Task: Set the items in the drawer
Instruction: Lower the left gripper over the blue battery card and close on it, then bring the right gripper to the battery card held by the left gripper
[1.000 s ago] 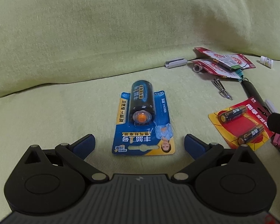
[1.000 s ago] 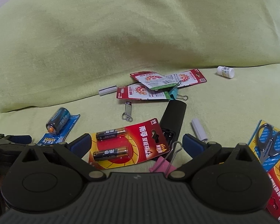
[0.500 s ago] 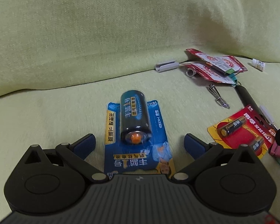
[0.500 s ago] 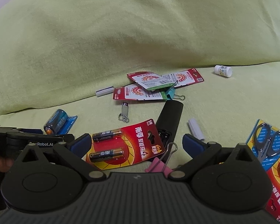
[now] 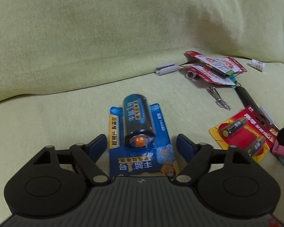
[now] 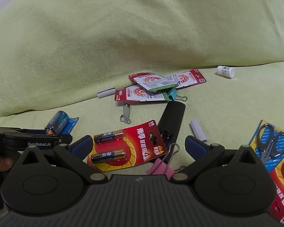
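Observation:
A large blue battery in a blue blister card (image 5: 140, 132) lies on the green couch seat, its near end between the open fingers of my left gripper (image 5: 141, 144). The same pack (image 6: 59, 123) shows at the left of the right wrist view, with the left gripper (image 6: 47, 138) at it. My right gripper (image 6: 138, 145) is open over a red card with two small batteries (image 6: 126, 147) and a pink binder clip (image 6: 161, 167). No drawer is in view.
Scattered on the seat: red-and-white cards (image 6: 157, 87), a black cylinder (image 6: 171, 117), a keychain clipper (image 6: 126, 111), a white tube (image 6: 198, 130), a white bottle (image 6: 226, 71), a grey clip (image 6: 106, 92), packaged scissors (image 6: 270, 143). The couch back (image 6: 142, 28) rises behind.
My left gripper has moved forward, so the blue battery pack now lies between its fingers. The right gripper has hardly shifted.

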Demonstrator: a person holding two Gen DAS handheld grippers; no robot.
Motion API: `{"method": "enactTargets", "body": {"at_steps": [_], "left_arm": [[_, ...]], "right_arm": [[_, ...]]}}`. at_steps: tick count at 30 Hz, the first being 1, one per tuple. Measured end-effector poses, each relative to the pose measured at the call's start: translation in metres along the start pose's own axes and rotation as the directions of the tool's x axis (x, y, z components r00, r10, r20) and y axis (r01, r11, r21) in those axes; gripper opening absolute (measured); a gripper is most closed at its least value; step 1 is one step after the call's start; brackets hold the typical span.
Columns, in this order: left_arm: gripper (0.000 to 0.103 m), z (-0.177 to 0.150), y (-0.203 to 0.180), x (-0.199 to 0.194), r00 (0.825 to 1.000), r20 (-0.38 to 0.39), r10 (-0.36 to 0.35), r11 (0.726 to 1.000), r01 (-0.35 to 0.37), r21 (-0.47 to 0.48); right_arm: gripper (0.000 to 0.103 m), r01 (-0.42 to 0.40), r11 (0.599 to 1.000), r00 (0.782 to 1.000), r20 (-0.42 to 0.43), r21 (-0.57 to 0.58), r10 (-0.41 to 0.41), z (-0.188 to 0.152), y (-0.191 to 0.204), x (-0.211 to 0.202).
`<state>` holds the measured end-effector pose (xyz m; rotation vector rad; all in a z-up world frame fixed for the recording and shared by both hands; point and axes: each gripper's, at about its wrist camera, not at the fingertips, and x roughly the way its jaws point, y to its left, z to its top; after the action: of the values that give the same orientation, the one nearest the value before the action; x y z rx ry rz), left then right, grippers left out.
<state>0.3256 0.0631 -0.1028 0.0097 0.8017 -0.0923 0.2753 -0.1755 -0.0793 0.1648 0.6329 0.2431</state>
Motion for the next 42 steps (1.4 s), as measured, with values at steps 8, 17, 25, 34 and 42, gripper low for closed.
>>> {"method": "enactTargets", "body": {"at_steps": [8,17,25,34,42], "left_arm": [[0.070,-0.001,0.001,-0.003,1.000,0.016,-0.002,1.000,0.002,0.000],[0.066,-0.002,-0.002,-0.006,1.000,0.017,0.006,1.000,-0.007,0.016],[0.066,-0.007,-0.008,-0.017,0.999,-0.009,-0.039,0.998,0.040,0.048],[0.066,-0.026,-0.023,-0.041,0.990,-0.050,-0.135,0.978,0.141,0.151],[0.066,-0.052,-0.026,-0.072,0.957,-0.097,-0.272,0.911,0.289,0.294]], "right_arm": [[0.103,-0.009,1.000,1.000,0.009,0.006,0.008,0.001,-0.001,-0.003],[0.103,-0.002,1.000,1.000,0.010,0.011,0.002,0.001,-0.005,-0.006],[0.103,-0.011,1.000,1.000,0.019,0.008,0.011,0.003,-0.004,-0.012],[0.102,-0.023,1.000,0.999,0.049,0.013,0.022,0.005,0.000,-0.020],[0.102,-0.170,0.983,0.982,0.067,-0.067,0.175,0.002,0.024,-0.027]]}}
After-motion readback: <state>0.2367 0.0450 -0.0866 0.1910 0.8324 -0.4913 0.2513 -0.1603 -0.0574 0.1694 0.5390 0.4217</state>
